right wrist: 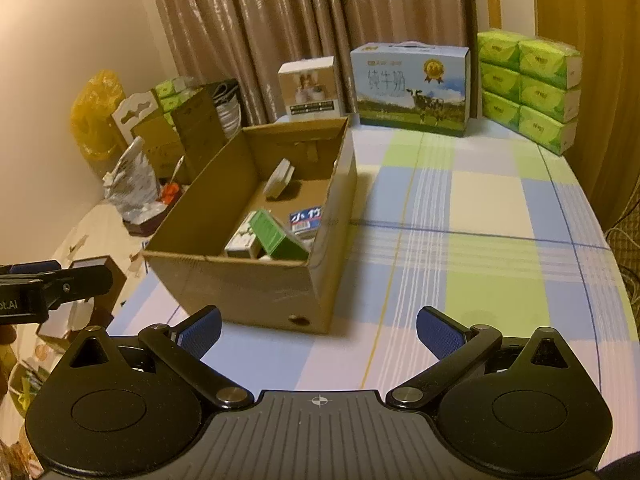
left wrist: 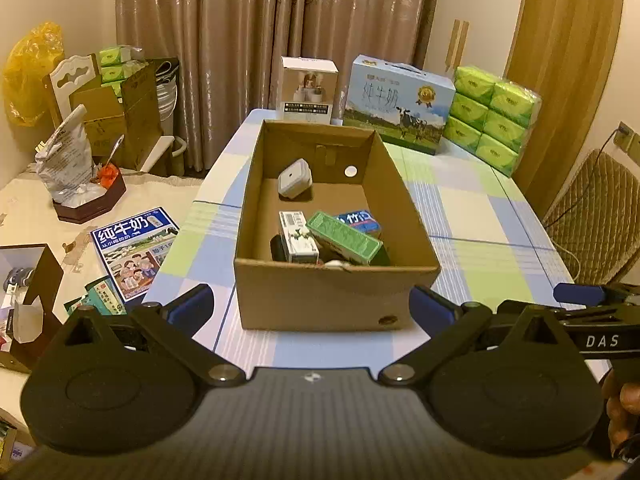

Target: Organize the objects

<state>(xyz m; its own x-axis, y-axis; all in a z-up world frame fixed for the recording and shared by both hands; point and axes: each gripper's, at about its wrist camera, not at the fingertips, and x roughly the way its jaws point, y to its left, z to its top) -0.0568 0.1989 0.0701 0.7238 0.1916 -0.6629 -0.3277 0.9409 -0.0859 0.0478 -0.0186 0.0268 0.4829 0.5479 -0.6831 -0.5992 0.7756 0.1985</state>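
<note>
Left fingers: the left gripper has its blue-padded fingers spread wide, with nothing between them.
Right fingers: the right gripper is likewise spread wide and empty, its blue pads hanging over bare tablecloth.
Box against left fingers: the cardboard box stands straight ahead of the left gripper, its near wall showing in the gap between the two pads, apart from both.
Box against right fingers: in the right wrist view the box sits ahead and to the left, its near corner just beyond the left pad, not touched.
Box contents, near end: a green carton lies tilted across a white carton, with a blue-labelled pack just behind them; something dark lies under them, too hidden to identify.
Box contents, far end: a small white rounded case leans against the far wall, well apart from the cartons.
Table: a checked cloth in blue, green and cream covers it.
Back edge of table: a blue milk carton case, a small white product box and a stack of green tissue packs stand in a row behind the box.
</note>
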